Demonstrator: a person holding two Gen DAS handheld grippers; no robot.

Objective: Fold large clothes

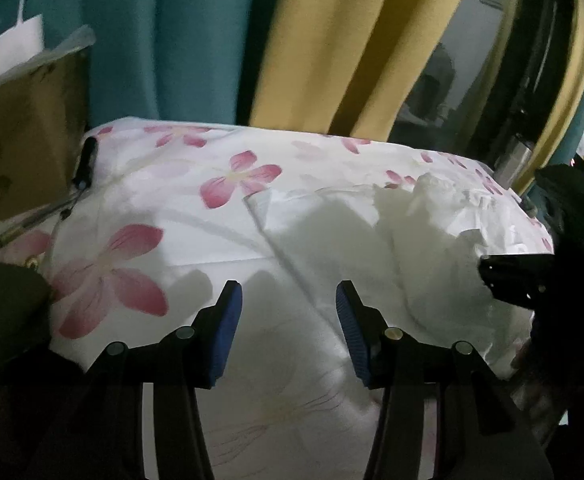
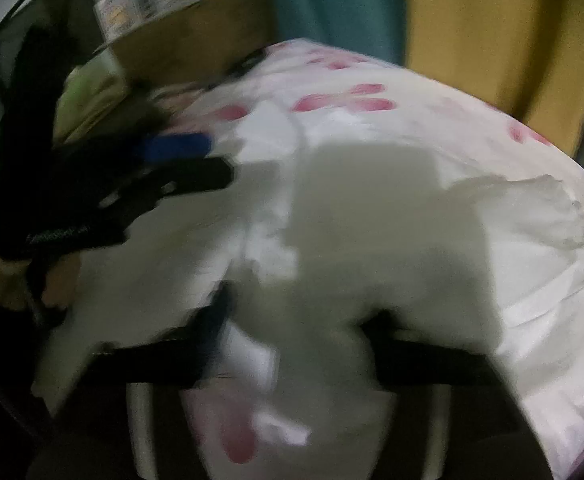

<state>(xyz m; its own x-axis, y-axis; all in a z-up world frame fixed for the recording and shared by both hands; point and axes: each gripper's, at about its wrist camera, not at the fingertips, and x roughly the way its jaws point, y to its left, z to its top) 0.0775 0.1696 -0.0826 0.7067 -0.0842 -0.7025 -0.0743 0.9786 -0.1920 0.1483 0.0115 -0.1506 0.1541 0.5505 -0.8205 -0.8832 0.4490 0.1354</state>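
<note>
A large white garment lies spread on a white sheet with pink flowers. My left gripper is open, its blue pads apart just above the cloth near its left fold edge. My right gripper shows at the right of the left wrist view, against the garment's bunched right side. In the blurred right wrist view the white garment drapes over my right gripper and hides its fingertips. The left gripper shows there at the left.
A cardboard box stands at the left edge of the bed, with a black tool beside it. Teal and yellow curtains hang behind. Dark clothing lies at the right.
</note>
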